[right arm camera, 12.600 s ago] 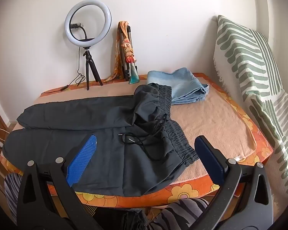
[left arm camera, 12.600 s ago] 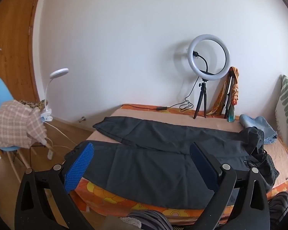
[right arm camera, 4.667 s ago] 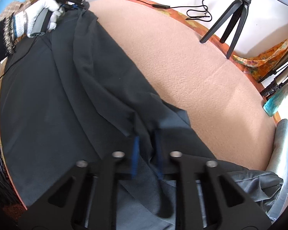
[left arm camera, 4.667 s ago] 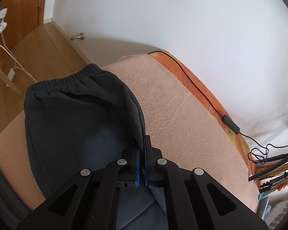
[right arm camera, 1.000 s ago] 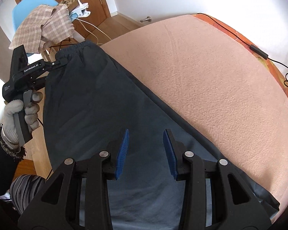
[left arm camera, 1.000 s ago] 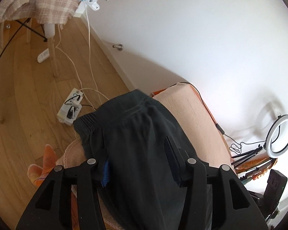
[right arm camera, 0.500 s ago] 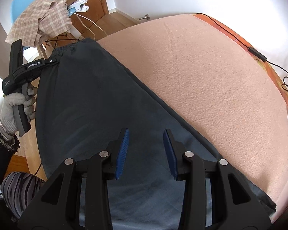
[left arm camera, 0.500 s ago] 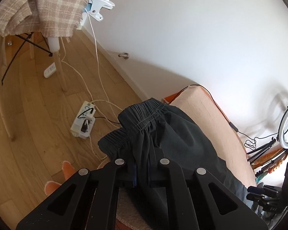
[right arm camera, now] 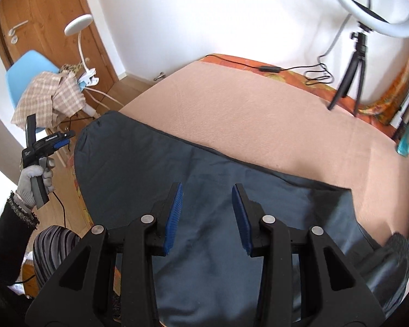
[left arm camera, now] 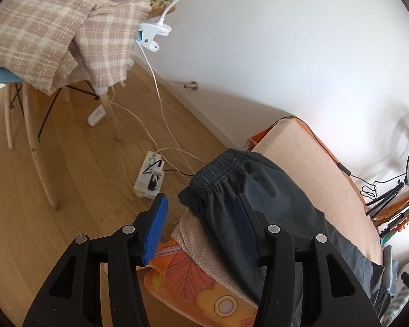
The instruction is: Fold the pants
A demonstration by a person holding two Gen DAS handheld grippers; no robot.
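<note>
While my left gripper [left arm camera: 201,229] hangs over the near left corner of the bed, its jaws have just been opening and now stand about half apart, holding nothing; the elastic cuff of the pants [left arm camera: 259,204] lies below them, draped over the edge of the peach blanket [left arm camera: 308,160]. My right gripper [right arm camera: 207,215] has its jaws likewise partly open and has widened them slightly, with only flat dark fabric of the pants [right arm camera: 161,174] showing beneath the gap and no pinch on it. From the right wrist view I see the pants laid lengthwise along the near side of the bed, legs stacked, cuff end to the left and bunched waist end at the near right. My gloved left hand [right arm camera: 32,179] grips its tool beyond the left end of the bed. Farther out stand a ring light [right arm camera: 373,2] on a tripod at the far right, and a blue chair [right arm camera: 27,68] with a checked cloth [left arm camera: 54,30] to the left, over a wooden floor [left arm camera: 68,169] with a power strip [left arm camera: 150,174].
</note>
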